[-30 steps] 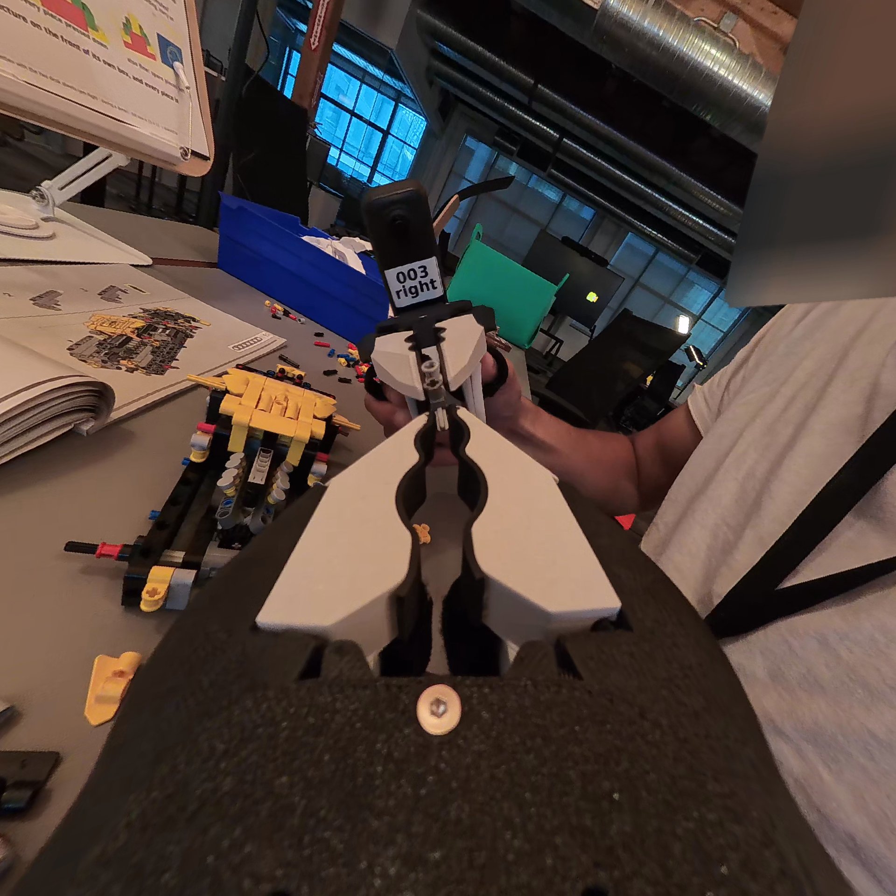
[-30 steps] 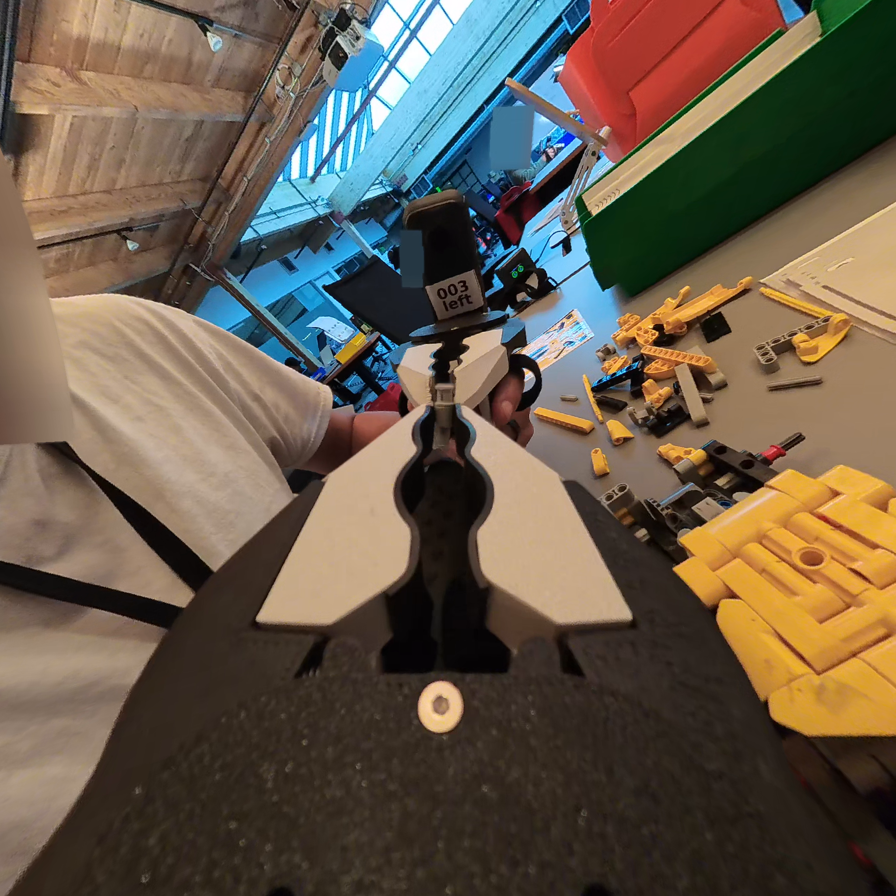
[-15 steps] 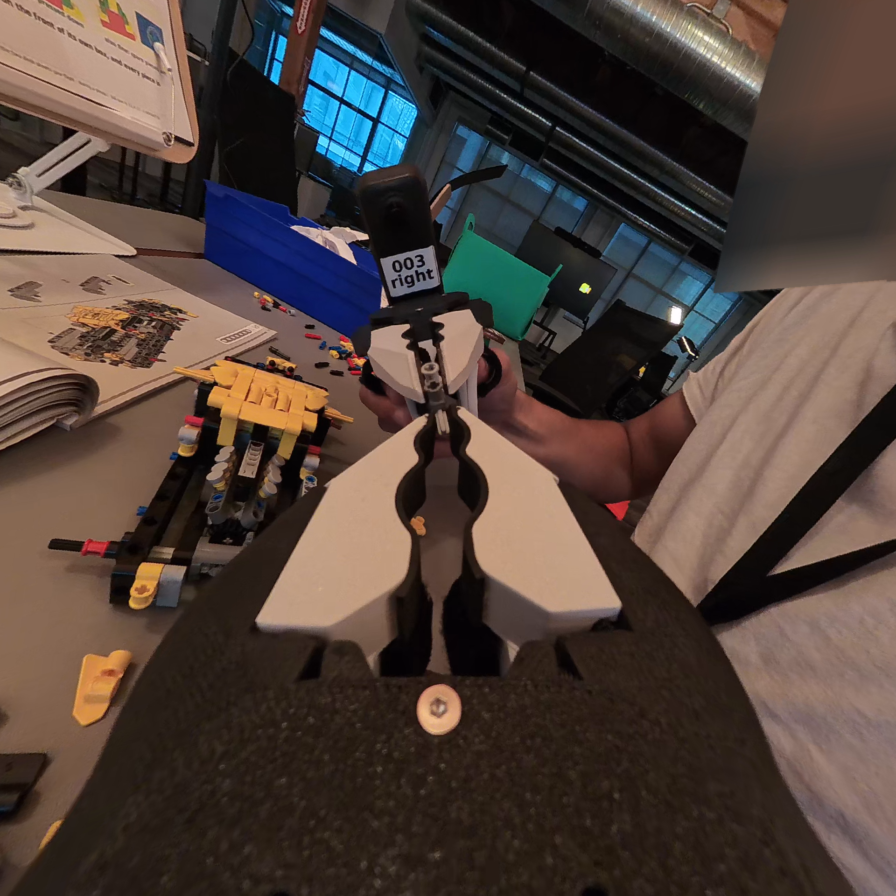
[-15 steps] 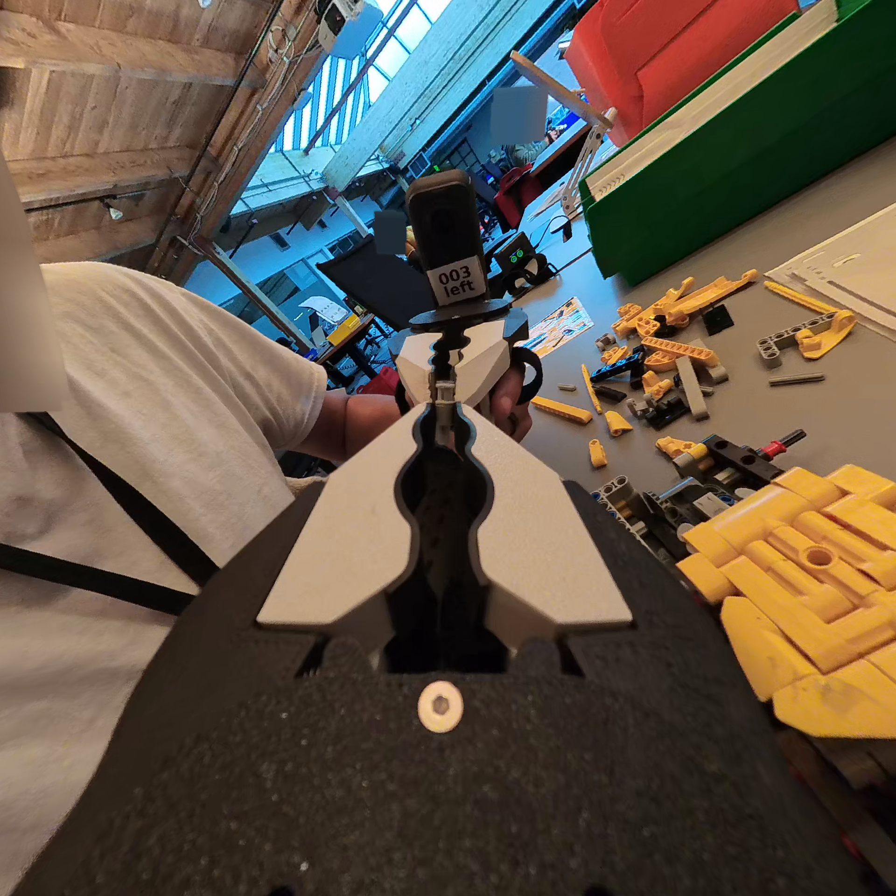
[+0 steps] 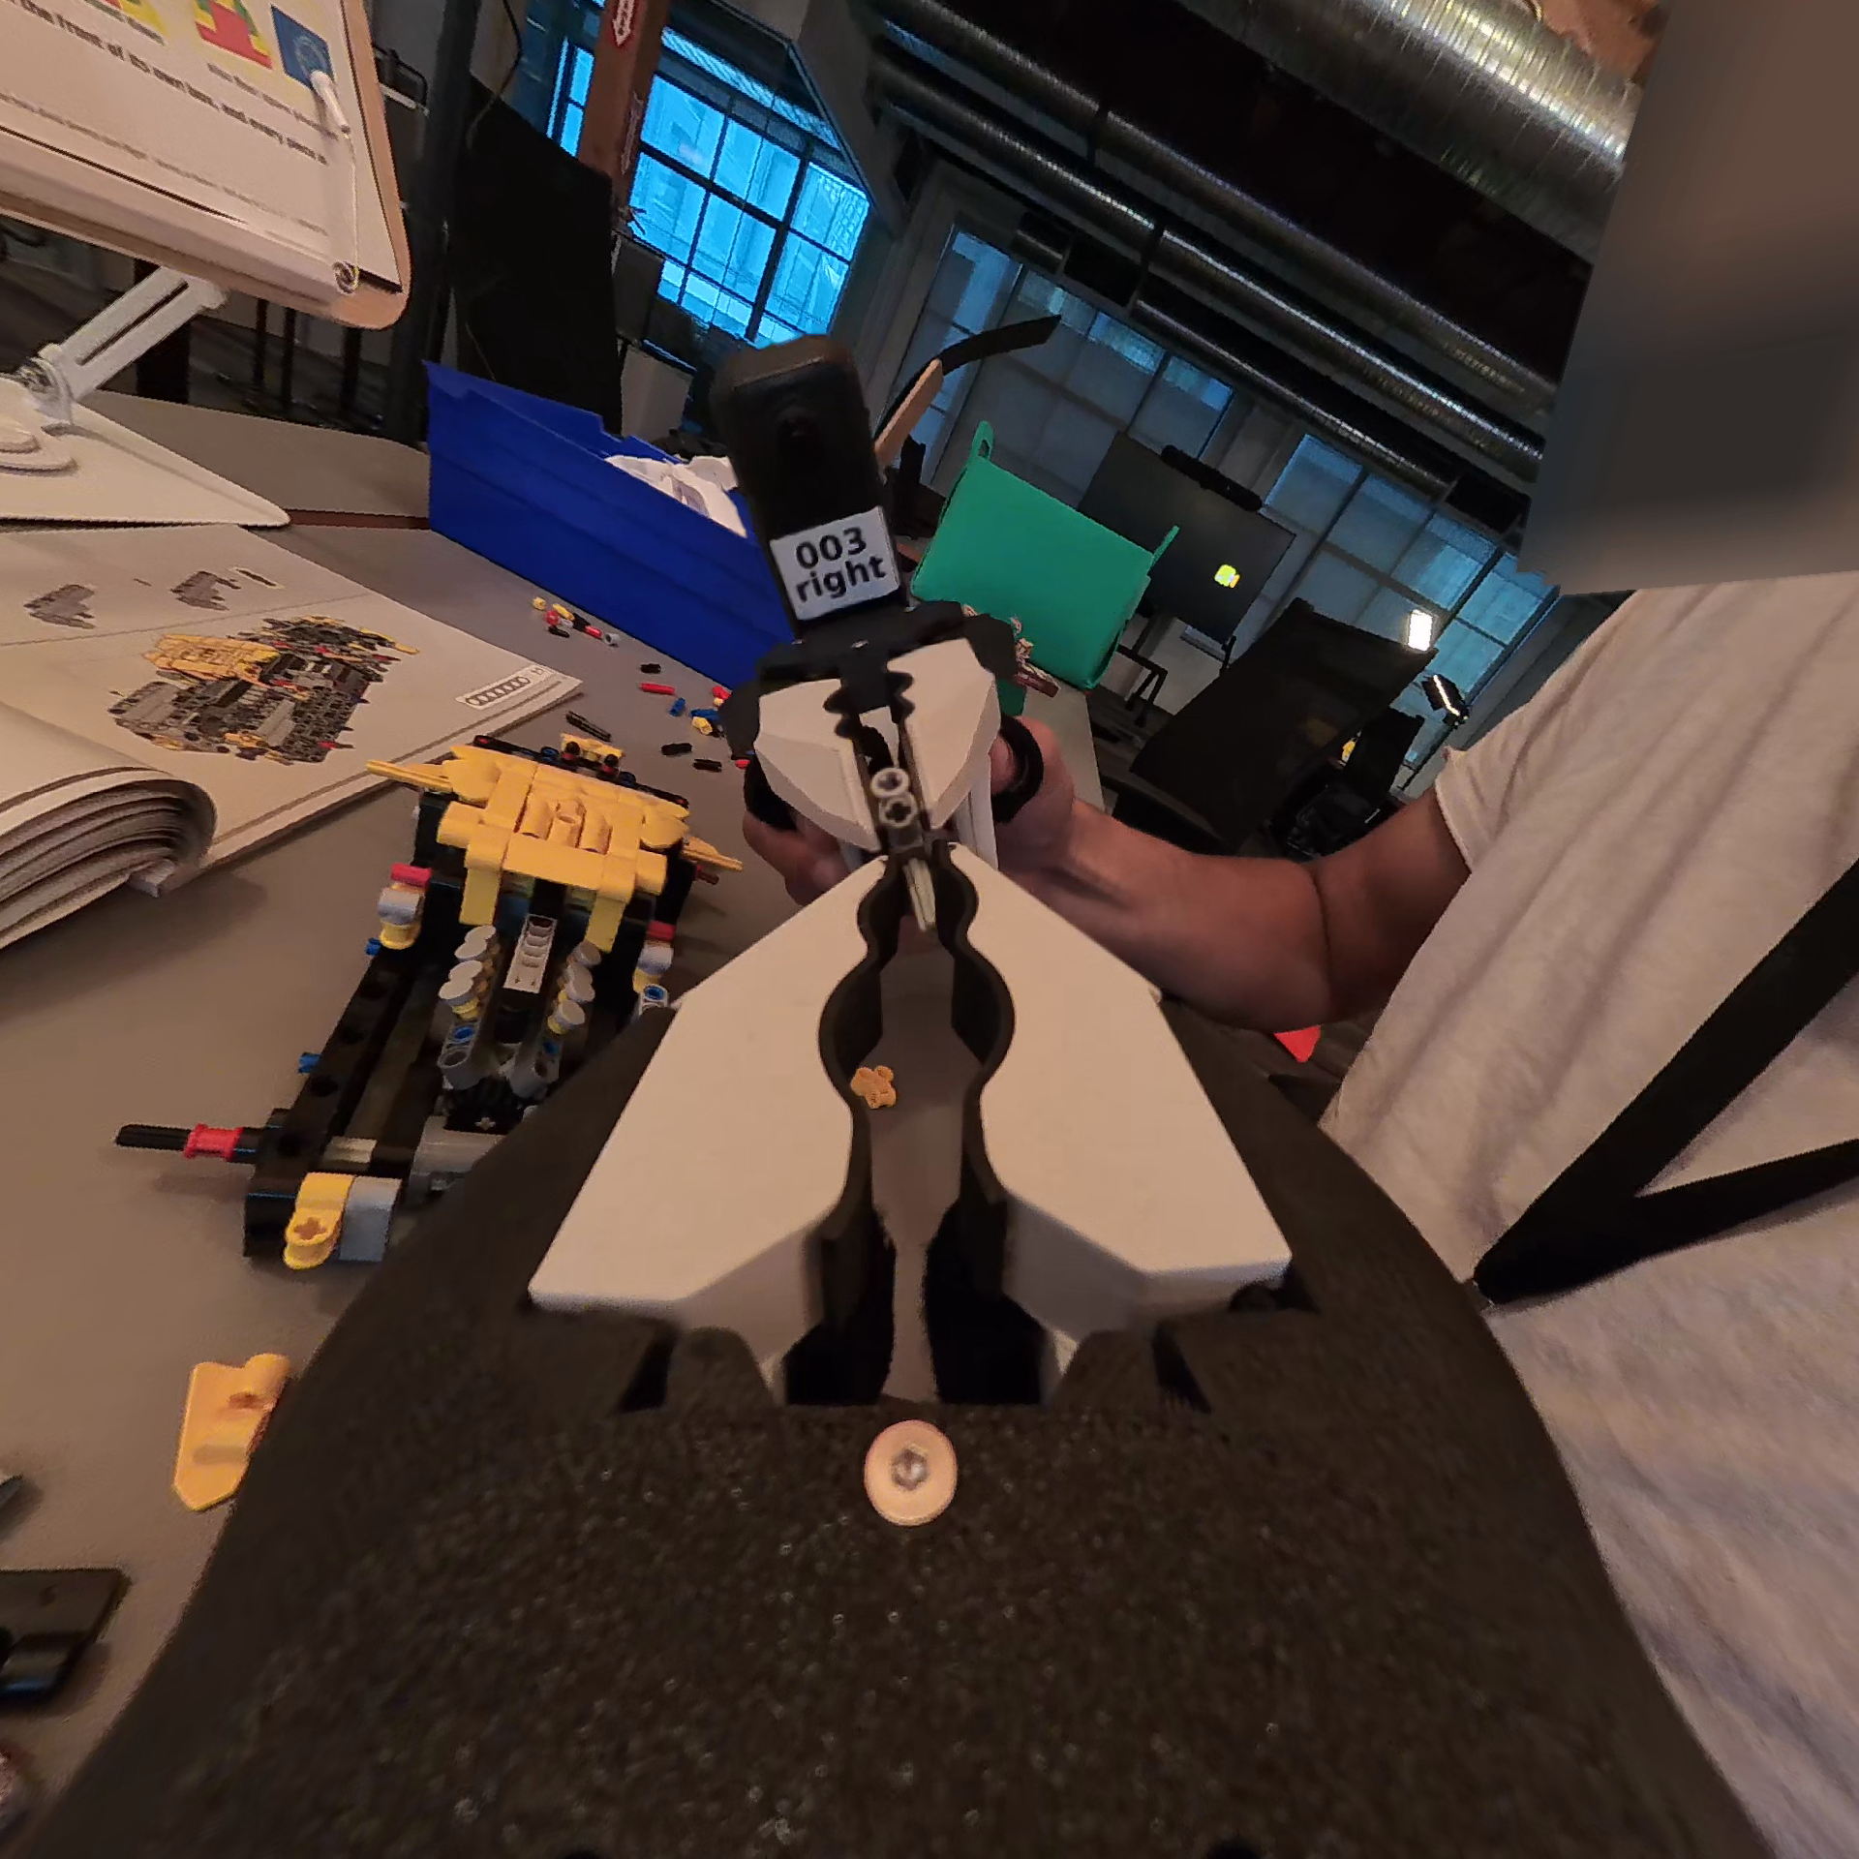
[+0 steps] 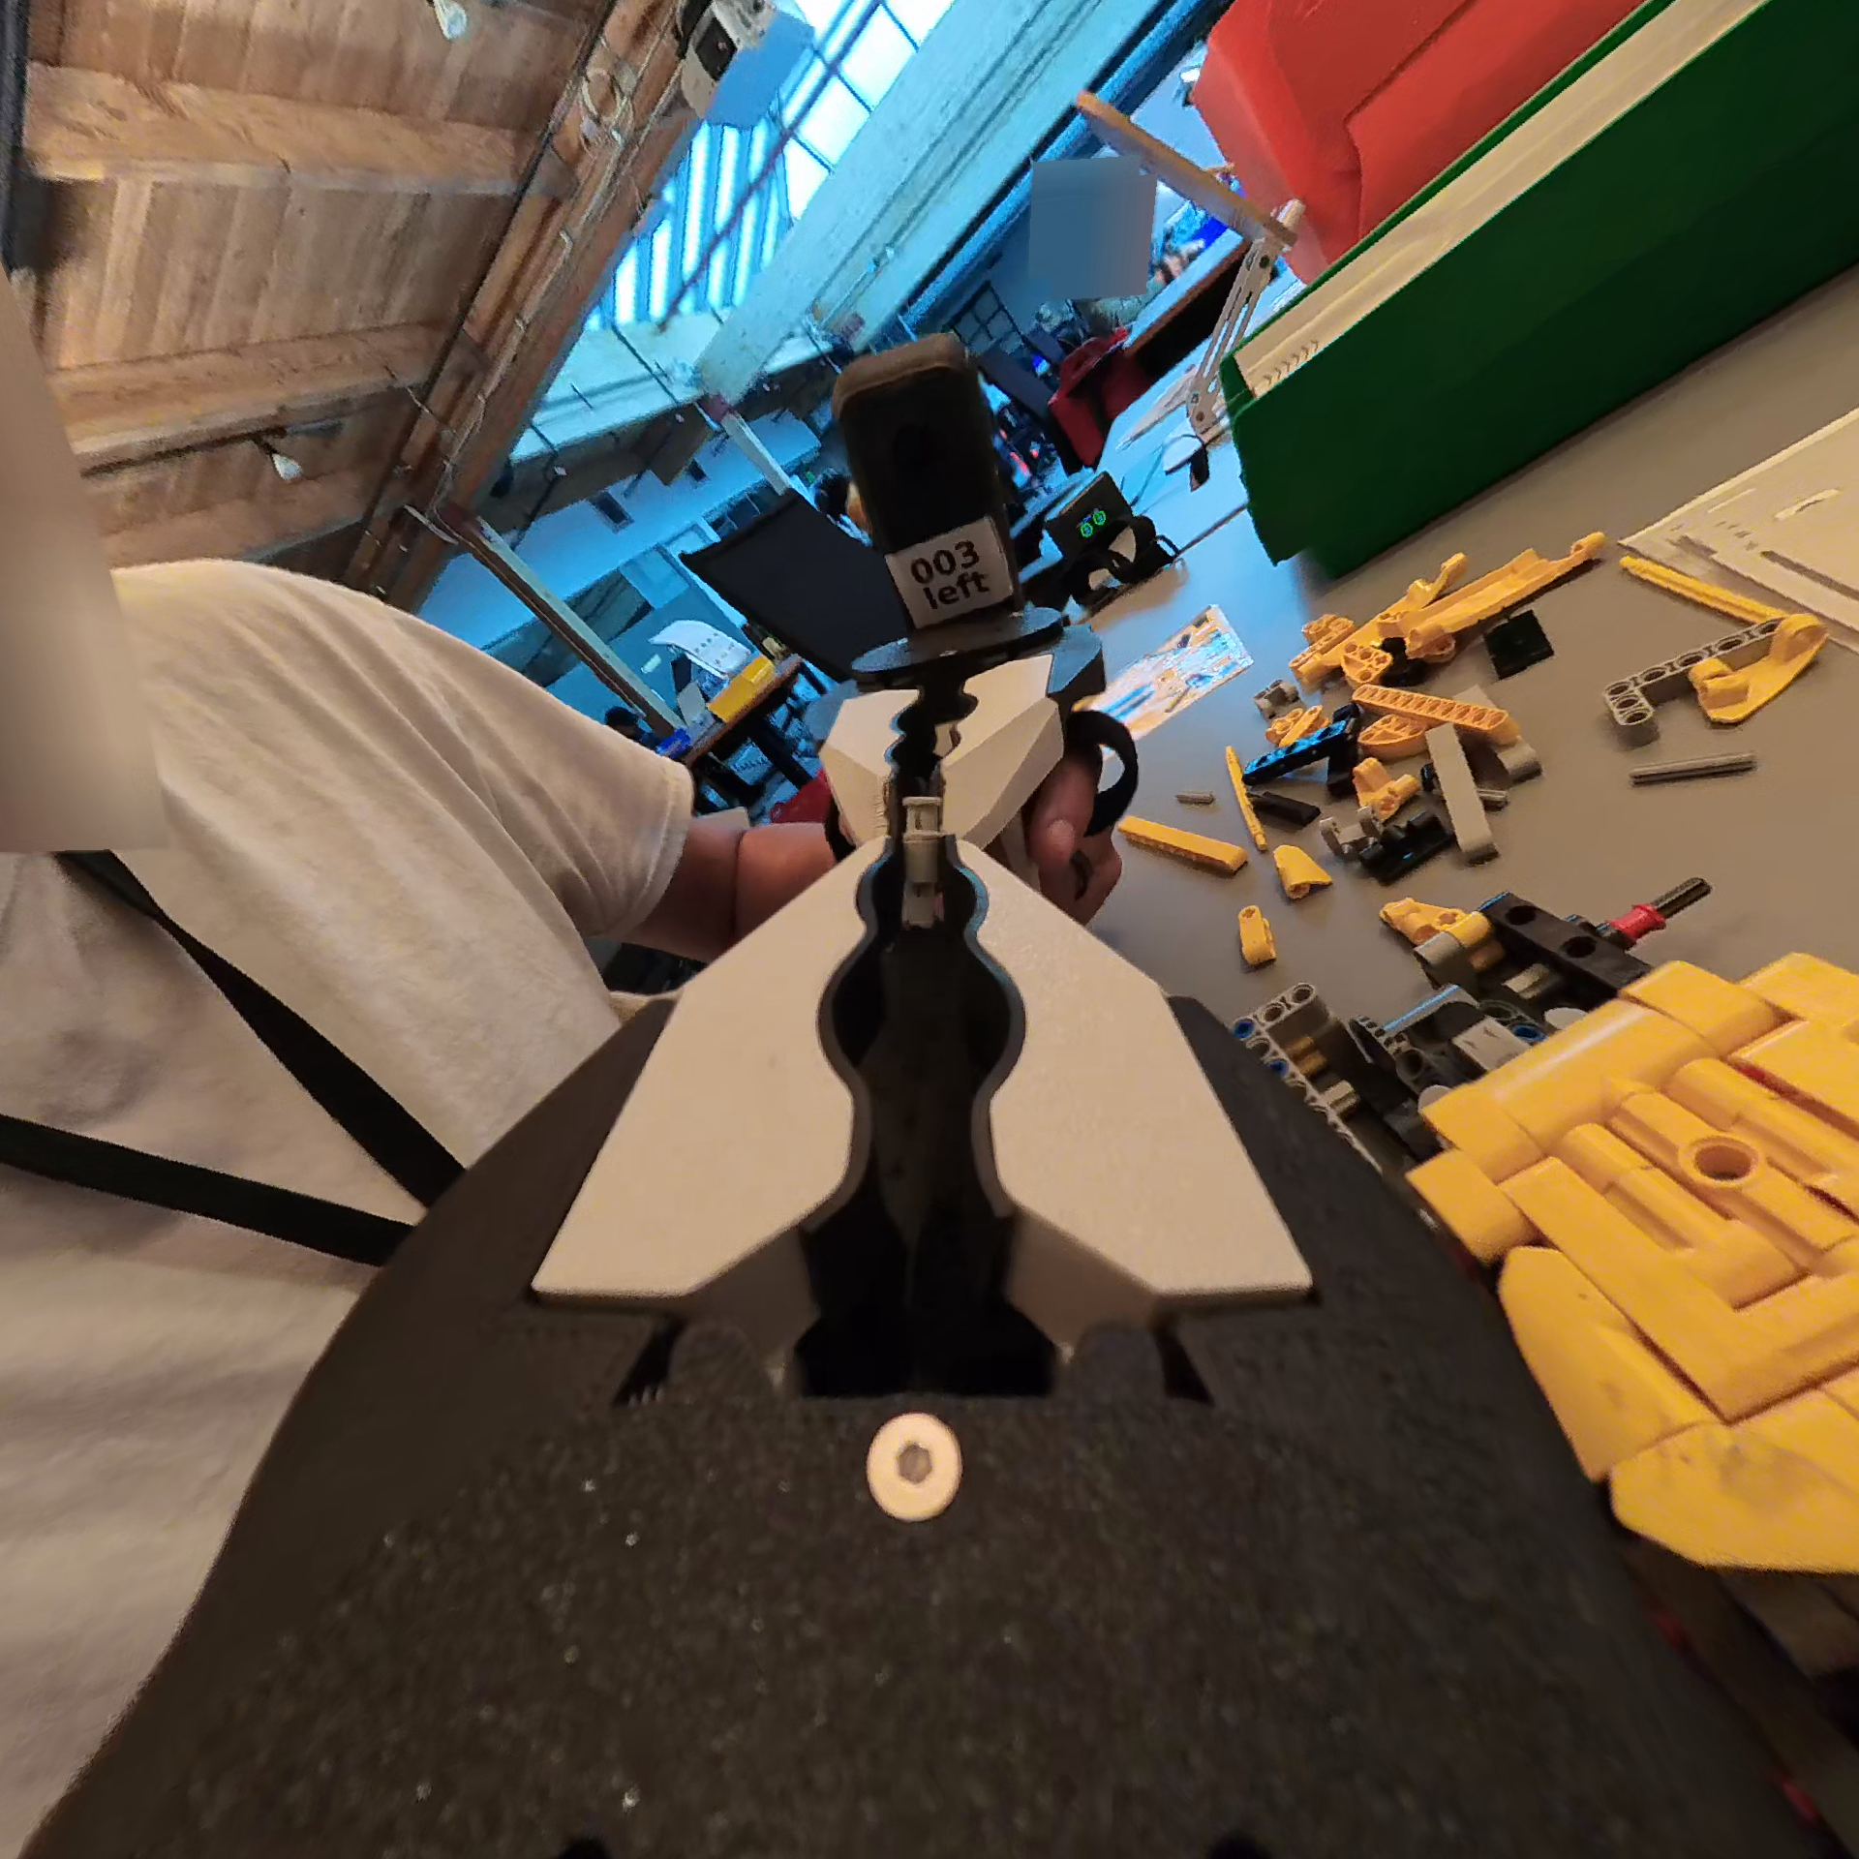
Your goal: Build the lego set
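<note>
Both tools are facing each other tip to tip above the bench (image 5: 121, 1006), each pinching one end of the same small grey lego piece (image 5: 898, 805): left tool (image 5: 910, 880) is closing on its lower end, right tool (image 6: 920, 875) is gripping the other end. The half-built black and yellow lego model (image 5: 483, 936) is sitting on the bench just beside the left tool, near the open instruction book (image 5: 231, 684). Loose yellow and grey parts (image 6: 1408, 744) are lying scattered beyond the model in the right wrist view.
</note>
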`<state>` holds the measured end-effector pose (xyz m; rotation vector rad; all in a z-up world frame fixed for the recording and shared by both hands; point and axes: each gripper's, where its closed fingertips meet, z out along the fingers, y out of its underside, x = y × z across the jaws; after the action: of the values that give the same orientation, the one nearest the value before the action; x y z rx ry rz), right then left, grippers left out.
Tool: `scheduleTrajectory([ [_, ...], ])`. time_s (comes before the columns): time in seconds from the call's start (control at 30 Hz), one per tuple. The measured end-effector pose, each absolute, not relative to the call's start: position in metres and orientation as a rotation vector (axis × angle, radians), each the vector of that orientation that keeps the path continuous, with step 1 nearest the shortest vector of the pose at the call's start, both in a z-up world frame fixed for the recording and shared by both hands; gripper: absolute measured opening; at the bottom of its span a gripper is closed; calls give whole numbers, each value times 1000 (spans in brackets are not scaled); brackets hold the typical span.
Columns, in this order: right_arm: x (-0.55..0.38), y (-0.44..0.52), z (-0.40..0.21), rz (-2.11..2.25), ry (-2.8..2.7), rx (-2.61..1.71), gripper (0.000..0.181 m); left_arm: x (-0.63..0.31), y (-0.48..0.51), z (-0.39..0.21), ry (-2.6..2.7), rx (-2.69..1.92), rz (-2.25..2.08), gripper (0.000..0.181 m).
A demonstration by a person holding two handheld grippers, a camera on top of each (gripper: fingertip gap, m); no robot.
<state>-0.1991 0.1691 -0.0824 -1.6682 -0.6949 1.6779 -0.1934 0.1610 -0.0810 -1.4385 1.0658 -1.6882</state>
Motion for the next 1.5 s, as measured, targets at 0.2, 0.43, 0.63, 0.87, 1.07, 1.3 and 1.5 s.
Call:
scheduleTrajectory([
  [0.2, -198, 170, -83, 1673, -696, -1668, 6, -196, 162, -82, 1046, -1455, -1707, 4],
  [0.43, -199, 171, -87, 1618, -721, -1679, 6, -199, 167, -82, 1019, -1483, -1736, 4],
  [0.63, -196, 172, -82, 1588, -725, -1668, 6, -197, 169, -77, 998, -1457, -1742, 4],
  [0.87, -190, 176, -82, 1623, -679, -1676, 6, -199, 172, -78, 1001, -1452, -1701, 2],
  [1.07, -189, 180, -89, 1559, -680, -1725, 8, -199, 174, -83, 1032, -1460, -1661, 0],
  [1.3, -177, 186, -80, 1513, -657, -1677, 8, -201, 177, -85, 1028, -1471, -1646, 0],
  [1.5, -146, 206, -69, 1450, -515, -1633, 6, -207, 202, -91, 895, -1555, -1629, 0],
])
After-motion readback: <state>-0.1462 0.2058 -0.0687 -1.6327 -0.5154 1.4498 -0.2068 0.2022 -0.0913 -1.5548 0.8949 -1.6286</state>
